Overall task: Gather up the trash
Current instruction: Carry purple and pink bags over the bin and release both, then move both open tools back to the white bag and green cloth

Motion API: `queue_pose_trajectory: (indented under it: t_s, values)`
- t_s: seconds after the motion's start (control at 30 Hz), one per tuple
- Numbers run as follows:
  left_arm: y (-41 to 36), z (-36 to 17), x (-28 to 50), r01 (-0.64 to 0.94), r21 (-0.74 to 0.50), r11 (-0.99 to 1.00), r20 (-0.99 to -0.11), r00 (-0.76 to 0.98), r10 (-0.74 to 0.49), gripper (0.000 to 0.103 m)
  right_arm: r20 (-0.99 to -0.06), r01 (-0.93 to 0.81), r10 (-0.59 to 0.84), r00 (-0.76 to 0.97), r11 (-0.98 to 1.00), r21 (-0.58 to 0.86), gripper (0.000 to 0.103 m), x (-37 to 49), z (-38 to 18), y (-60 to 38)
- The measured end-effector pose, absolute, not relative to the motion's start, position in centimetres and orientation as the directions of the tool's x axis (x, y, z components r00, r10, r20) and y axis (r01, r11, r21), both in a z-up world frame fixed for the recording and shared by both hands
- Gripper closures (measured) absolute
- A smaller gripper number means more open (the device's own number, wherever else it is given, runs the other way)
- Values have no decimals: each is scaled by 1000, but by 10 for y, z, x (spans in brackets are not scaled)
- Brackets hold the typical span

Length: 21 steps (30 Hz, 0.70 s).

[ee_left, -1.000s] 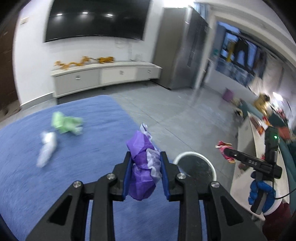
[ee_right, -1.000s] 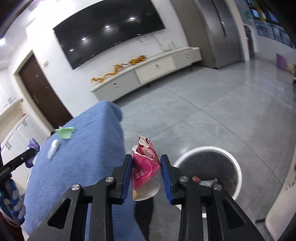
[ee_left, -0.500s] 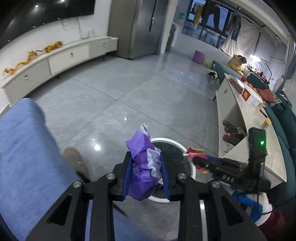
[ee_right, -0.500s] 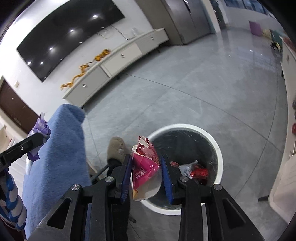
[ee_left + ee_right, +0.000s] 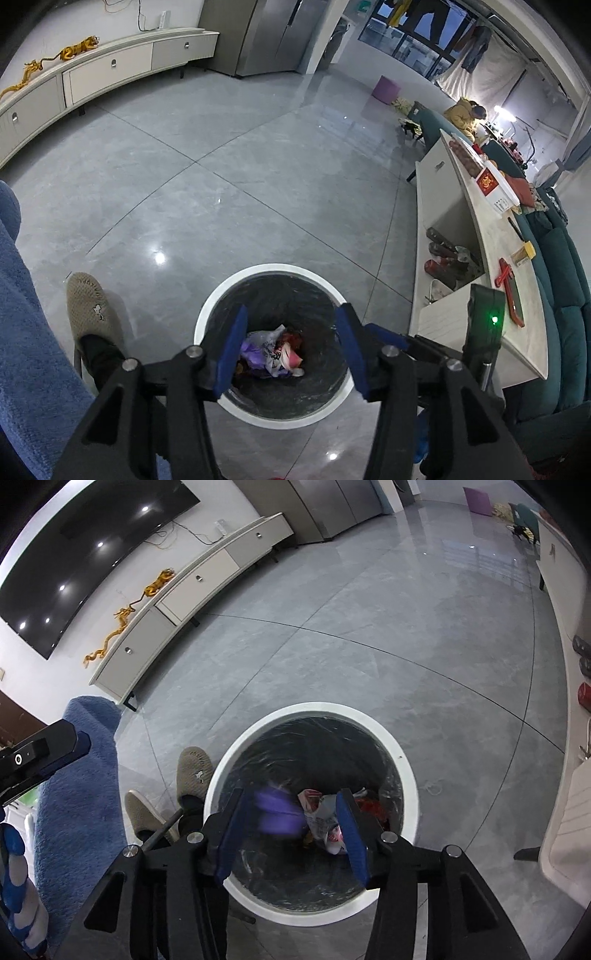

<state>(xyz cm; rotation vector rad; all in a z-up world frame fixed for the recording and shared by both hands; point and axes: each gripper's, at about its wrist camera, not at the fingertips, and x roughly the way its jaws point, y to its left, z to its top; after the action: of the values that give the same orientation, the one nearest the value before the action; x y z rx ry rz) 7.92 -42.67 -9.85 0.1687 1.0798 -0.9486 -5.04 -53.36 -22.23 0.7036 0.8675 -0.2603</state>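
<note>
Hanging over the bin (image 5: 207, 314), both grippers, left (image 5: 291, 350) and right (image 5: 293, 830), now gape empty. Their purple wad (image 5: 275, 810) and pink wrapper (image 5: 291, 356) have dropped in: this load is done.

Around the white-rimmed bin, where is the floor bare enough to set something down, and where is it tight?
Bare grey tile floor stretches beyond the white-rimmed round bin toward the long white cabinet. Tight: the bin's left, where beige slippers sit against the blue plush cover; and the bin's bottom, crowded with purple and pink wrappers.
</note>
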Motion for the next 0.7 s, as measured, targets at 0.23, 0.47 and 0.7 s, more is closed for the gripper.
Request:
queue_pose_trajectory:
  t_s: [0.23, 0.47, 0.7]
  values:
    - [-417, -90, 72, 722, -253, 644, -797, 222, -562, 54, -772, 505, 38, 634, 736, 451, 55, -62, -216, -538]
    - [-388, -65, 67, 688, -206, 696, -749, 347, -565, 54, -761, 508, -12, 648, 751, 421, 54, -70, -194, -530]
    - [-333, -33, 61, 614, -168, 771, -664, 508, -549, 54, -737, 485, -50, 674, 783, 390, 51, -75, -164, -510]
